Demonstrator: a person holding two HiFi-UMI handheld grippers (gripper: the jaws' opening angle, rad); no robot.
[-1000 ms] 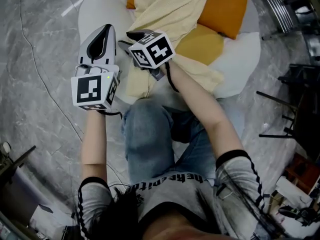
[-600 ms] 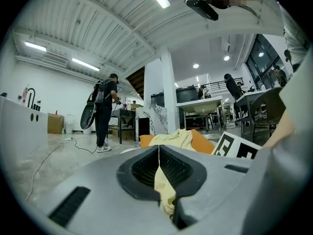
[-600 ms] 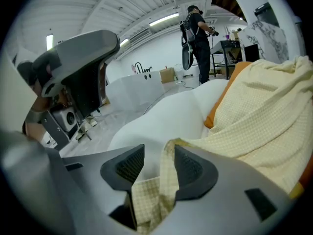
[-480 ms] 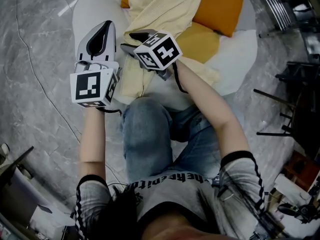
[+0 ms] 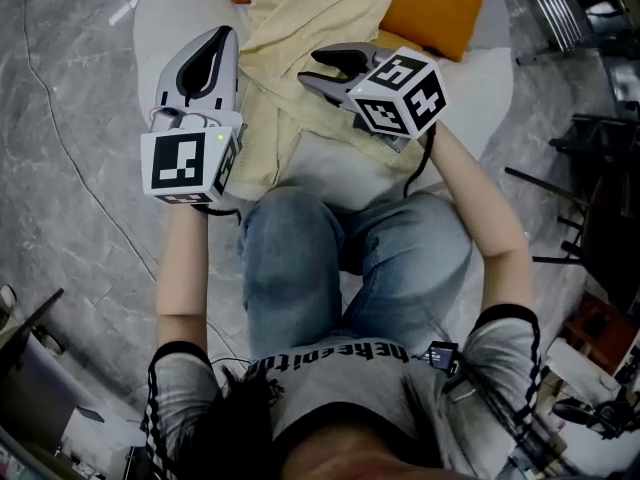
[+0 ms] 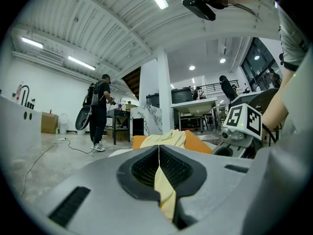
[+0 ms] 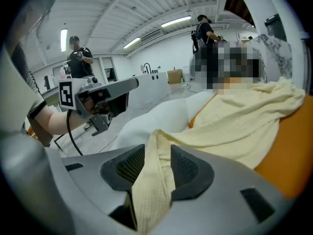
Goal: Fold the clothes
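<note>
On the white cushion (image 5: 465,88) lies the yellow garment (image 5: 310,18). The left gripper (image 5: 222,43) clenches its edge. The right gripper (image 5: 318,68), its jaws just widened, grasps a bunched fold, apparently to stretch it flat.

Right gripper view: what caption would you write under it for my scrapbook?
The right gripper, its jaws just opened wider, grips a bunched edge of the yellow cloth.
</note>
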